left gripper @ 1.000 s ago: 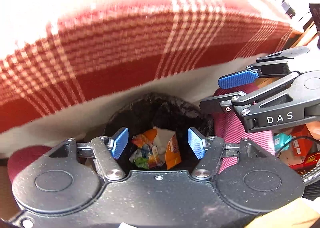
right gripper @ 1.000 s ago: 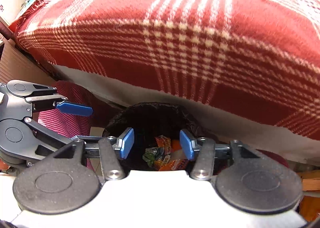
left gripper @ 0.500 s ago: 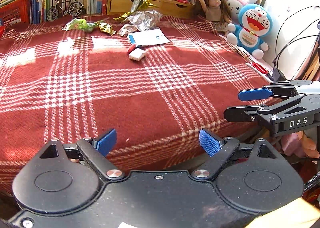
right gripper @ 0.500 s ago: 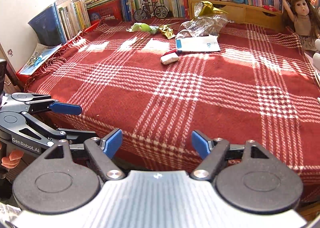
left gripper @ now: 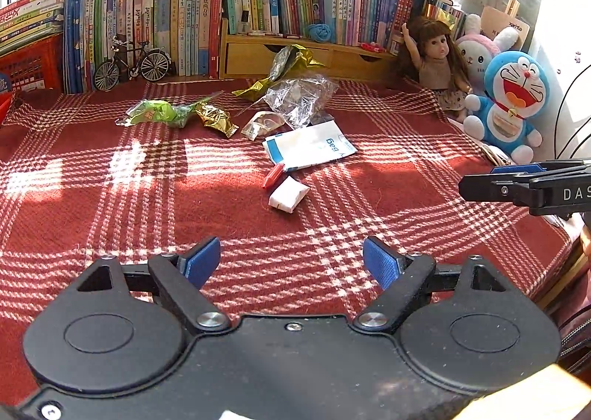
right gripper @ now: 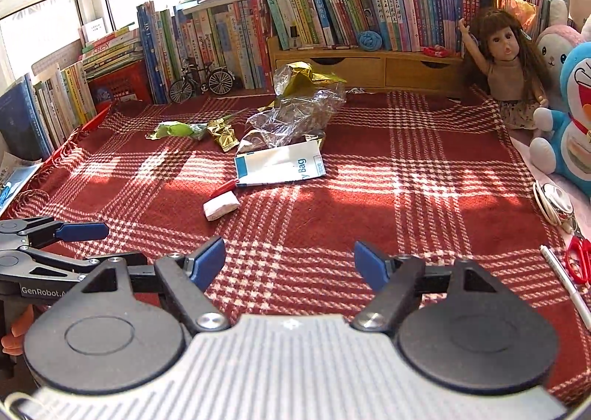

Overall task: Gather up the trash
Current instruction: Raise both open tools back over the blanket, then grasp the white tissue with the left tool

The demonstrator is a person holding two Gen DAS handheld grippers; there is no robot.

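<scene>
Trash lies scattered on the red plaid blanket (left gripper: pixel 110 206). A small white packet (left gripper: pixel 289 194) (right gripper: pixel 221 205) is nearest, with a red wrapper (left gripper: pixel 273 175) just behind it. Farther back lie a white-and-blue bag (left gripper: pixel 310 147) (right gripper: pixel 280 165), a crumpled clear plastic bag (left gripper: pixel 299 99) (right gripper: pixel 295 113), a gold wrapper (left gripper: pixel 216 119), a green wrapper (left gripper: pixel 159 113) and a gold foil bag (left gripper: pixel 291 62). My left gripper (left gripper: pixel 291 261) (right gripper: pixel 122 244) hovers open and empty over the blanket's near part. My right gripper (right gripper: pixel 288 259) (left gripper: pixel 478 178) is beside it, also open and empty.
Books (left gripper: pixel 184 14) line the back, with a toy bicycle (left gripper: pixel 131 64) and a wooden drawer shelf (left gripper: pixel 258 54). A doll (left gripper: pixel 436 58) and plush toys (left gripper: pixel 506 102) sit at the right. Red scissors (right gripper: pixel 578 259), a pen (right gripper: pixel 565 283) and a watch (right gripper: pixel 554 202) lie at the right edge.
Both grippers have risen from over the black bin below the table edge to above the blanket. The views now face the scattered trash. Both stay open.
</scene>
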